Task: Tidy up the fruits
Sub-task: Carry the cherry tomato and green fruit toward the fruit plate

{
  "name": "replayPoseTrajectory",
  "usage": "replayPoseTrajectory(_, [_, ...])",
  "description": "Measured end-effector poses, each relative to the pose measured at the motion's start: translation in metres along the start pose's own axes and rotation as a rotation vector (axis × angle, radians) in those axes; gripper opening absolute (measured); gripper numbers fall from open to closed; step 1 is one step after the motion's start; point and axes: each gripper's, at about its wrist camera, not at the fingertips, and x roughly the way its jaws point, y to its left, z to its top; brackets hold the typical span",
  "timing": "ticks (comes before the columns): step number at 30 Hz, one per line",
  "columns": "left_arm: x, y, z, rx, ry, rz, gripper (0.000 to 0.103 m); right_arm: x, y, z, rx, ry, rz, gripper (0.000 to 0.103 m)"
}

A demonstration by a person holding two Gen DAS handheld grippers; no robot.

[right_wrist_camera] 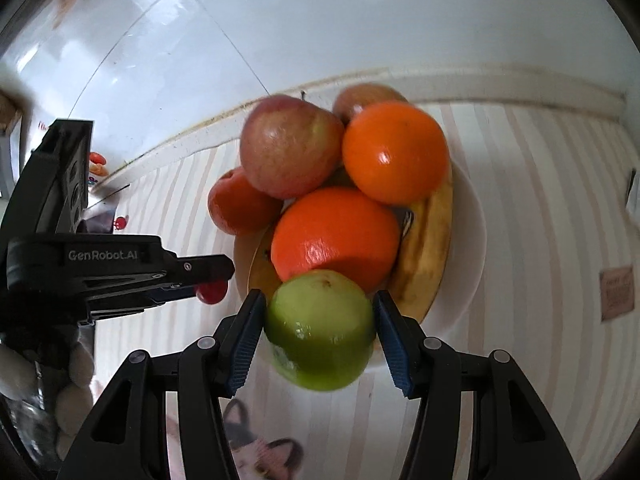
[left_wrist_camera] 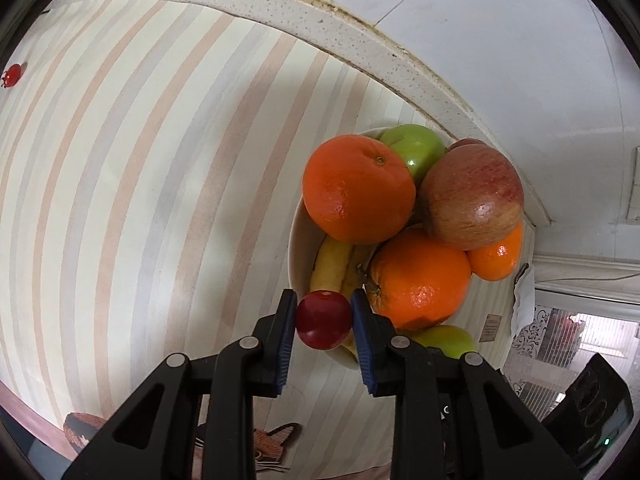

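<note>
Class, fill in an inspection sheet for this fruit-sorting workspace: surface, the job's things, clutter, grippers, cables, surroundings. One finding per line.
Surface: striped tablecloth with animal prints near the front edge.
Job's things: white bowl heaped with oranges, red apples, a green apple and bananas; one small red fruit lies apart on the cloth.
Clutter: small packets by the wall, too blurred to identify.
Grippers: left hand-held gripper shut on a small dark-red fruit; right hand-held gripper shut on a green apple.
Cables: nothing seen.
Surroundings: white tiled wall, speckled stone ledge.
</note>
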Motion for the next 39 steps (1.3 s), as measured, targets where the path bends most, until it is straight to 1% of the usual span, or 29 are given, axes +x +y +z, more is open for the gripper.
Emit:
replayPoseTrajectory(1, [0.0,0.0,0.0,-0.001,0.003,-0.003,0.025,-0.001,0.0,-0.001,-0.003,-0.007,-0.002,0.058])
replayPoseTrajectory(3, [0.0,-0.001,-0.001,0.001,0.007,-0.011,0.025,-0.008,-0.007,-0.001,0.039,-0.026,0.028,0.056])
replayPoseTrajectory(6, [-0.001,-0.006,-0.002,0.009,0.006,-0.025,0.025,-0.032,-0.023,0.004,0.104,-0.1,0.046,0.056])
replayPoseTrajectory(7, [-0.002,-0.008,-0.003,0.019,0.003,-0.025,0.025,-0.036,-0.027,0.008,0.113,-0.105,0.045,0.056])
replayPoseTrajectory(9, [-0.001,-0.014,-0.003,0.031,0.004,-0.027,0.025,-0.034,-0.037,0.016,0.14,-0.086,0.05,0.056])
replayPoseTrajectory(12, [0.004,-0.02,-0.005,0.035,0.01,-0.026,0.025,-0.021,-0.041,0.018,0.135,-0.049,0.059,0.056])
replayPoseTrajectory(14, [0.006,-0.023,-0.01,0.049,0.008,-0.008,0.025,-0.02,-0.044,0.015,0.135,-0.023,0.095,0.056])
replayPoseTrajectory(16, [0.007,-0.027,-0.014,0.07,0.002,0.012,0.025,-0.044,-0.064,0.011,0.199,-0.071,0.139,0.056])
replayPoseTrajectory(17, [0.008,-0.028,-0.017,0.083,0.001,0.024,0.025,-0.065,-0.081,0.006,0.231,-0.108,0.121,0.057])
replayPoseTrajectory(18, [0.009,-0.03,-0.018,0.093,-0.002,0.032,0.025,-0.078,-0.093,0.001,0.252,-0.132,0.095,0.067])
replayPoseTrajectory(19, [0.011,-0.033,-0.02,0.107,-0.005,0.037,0.025,-0.091,-0.111,-0.007,0.275,-0.149,0.056,0.074])
replayPoseTrajectory(20, [0.014,-0.037,-0.023,0.128,-0.008,0.047,0.025,-0.099,-0.13,-0.016,0.307,-0.138,-0.005,0.08])
replayPoseTrajectory(22, [0.017,-0.044,-0.028,0.164,-0.027,0.085,0.025,-0.101,-0.158,-0.032,0.347,-0.1,-0.092,0.08])
replayPoseTrajectory(23, [0.018,-0.047,-0.03,0.183,-0.037,0.106,0.025,-0.103,-0.179,-0.046,0.388,-0.084,-0.164,0.08])
replayPoseTrajectory(24, [0.018,-0.05,-0.032,0.197,-0.044,0.12,0.026,-0.111,-0.194,-0.057,0.432,-0.105,-0.205,0.08])
replayPoseTrajectory(25, [0.019,-0.051,-0.033,0.204,-0.046,0.131,0.026,-0.119,-0.21,-0.067,0.474,-0.124,-0.221,0.08])
replayPoseTrajectory(26, [0.02,-0.051,-0.034,0.197,-0.042,0.138,0.026,-0.133,-0.232,-0.084,0.542,-0.155,-0.294,0.08])
replayPoseTrajectory(27, [0.021,-0.049,-0.034,0.188,-0.036,0.141,0.026,-0.145,-0.248,-0.097,0.597,-0.198,-0.342,0.08])
replayPoseTrajectory(28, [0.022,-0.049,-0.035,0.186,-0.04,0.143,0.026,-0.155,-0.265,-0.11,0.658,-0.242,-0.356,0.08])
replayPoseTrajectory(29, [0.022,-0.049,-0.036,0.186,-0.046,0.146,0.026,-0.158,-0.29,-0.12,0.727,-0.255,-0.322,0.081])
replayPoseTrajectory(31, [0.024,-0.05,-0.038,0.182,-0.05,0.158,0.028,-0.149,-0.318,-0.123,0.802,-0.254,-0.243,0.081])
replayPoseTrajectory(32, [0.025,-0.051,-0.04,0.188,-0.056,0.166,0.029,-0.139,-0.325,-0.116,0.811,-0.267,-0.18,0.081])
replayPoseTrajectory(33, [0.025,-0.053,-0.041,0.2,-0.061,0.178,0.029,-0.13,-0.325,-0.105,0.79,-0.261,-0.156,0.081])
replayPoseTrajectory(34, [0.026,-0.055,-0.042,0.205,-0.063,0.186,0.029,-0.127,-0.325,-0.099,0.771,-0.259,-0.15,0.081])
replayPoseTrajectory(36, [0.028,-0.056,-0.042,0.2,-0.056,0.197,0.029,-0.113,-0.318,-0.073,0.738,-0.274,-0.128,0.081])
replayPoseTrajectory(38, [0.034,-0.052,-0.04,0.167,-0.022,0.201,0.029,-0.11,-0.317,-0.059,0.745,-0.305,-0.165,0.081])
replayPoseTrajectory(39, [0.034,-0.052,-0.041,0.154,-0.025,0.195,0.03,-0.109,-0.318,-0.049,0.75,-0.327,-0.16,0.081])
